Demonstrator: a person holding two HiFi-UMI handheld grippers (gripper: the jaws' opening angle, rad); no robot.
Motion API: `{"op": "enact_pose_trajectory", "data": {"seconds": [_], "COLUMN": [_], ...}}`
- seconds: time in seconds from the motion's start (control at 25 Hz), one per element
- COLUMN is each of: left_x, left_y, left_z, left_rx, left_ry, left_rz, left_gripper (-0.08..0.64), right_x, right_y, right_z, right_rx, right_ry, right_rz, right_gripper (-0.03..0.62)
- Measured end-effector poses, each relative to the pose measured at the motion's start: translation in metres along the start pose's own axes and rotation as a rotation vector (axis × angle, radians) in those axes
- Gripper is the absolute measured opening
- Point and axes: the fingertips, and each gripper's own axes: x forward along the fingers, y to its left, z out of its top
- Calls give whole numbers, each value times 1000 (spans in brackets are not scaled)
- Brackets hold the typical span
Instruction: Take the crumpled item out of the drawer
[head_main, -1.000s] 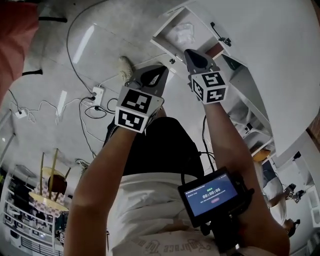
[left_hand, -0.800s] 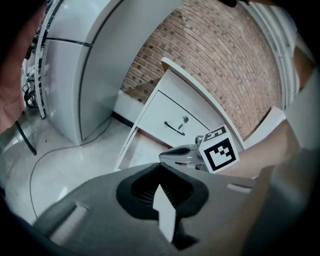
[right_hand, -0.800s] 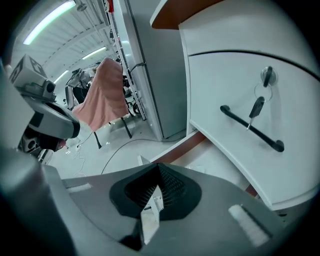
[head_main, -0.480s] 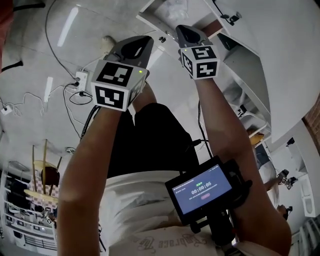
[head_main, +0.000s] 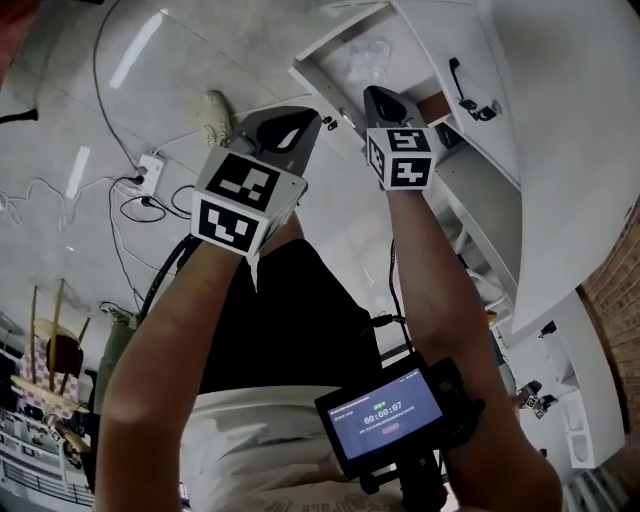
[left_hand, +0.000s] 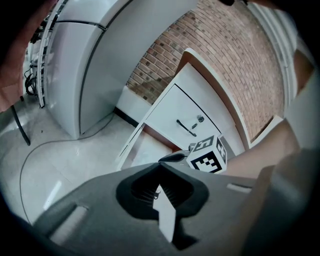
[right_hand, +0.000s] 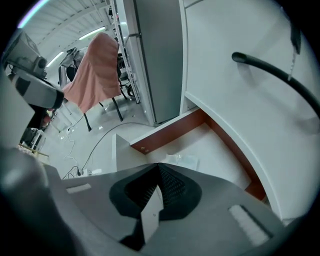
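We hold the left gripper (head_main: 308, 120) and right gripper (head_main: 380, 100) fully closed, empty, near the open drawer (head_main: 318, 88) containing the crumpled item (head_main: 368, 57).

Grey left tool (head_main: 312, 120), right tool (head_main: 376, 93); black-white marker cubes (head_main: 240, 200); white shirt (head_main: 255, 440).

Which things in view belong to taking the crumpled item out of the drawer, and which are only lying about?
For the job:
- drawer, open
- crumpled item, lying inside it
- right gripper and left gripper, both shut and empty

Lying about:
- power strip on the floor
- pink cloth draped over a chair
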Motion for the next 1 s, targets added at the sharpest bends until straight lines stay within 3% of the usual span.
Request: {"op": "enact_pose_trajectory", "data": {"seconds": [0.68,1.0], "left_x": [10,7], "left_y": [22,33], "left_z": [-3,-7], "left_rx": [-36,-45], "left_ry": [-10,-10], "left_rz": [-27,-16], "left_gripper": [2,2], "right_x": [80,96], "right_y": [-38,-53], "right_z": [-29,-43], "right_rx": [-58,-41], "right_ry": [196,252], "right_rz": [-60,-115], "right_gripper": [9,77]}}
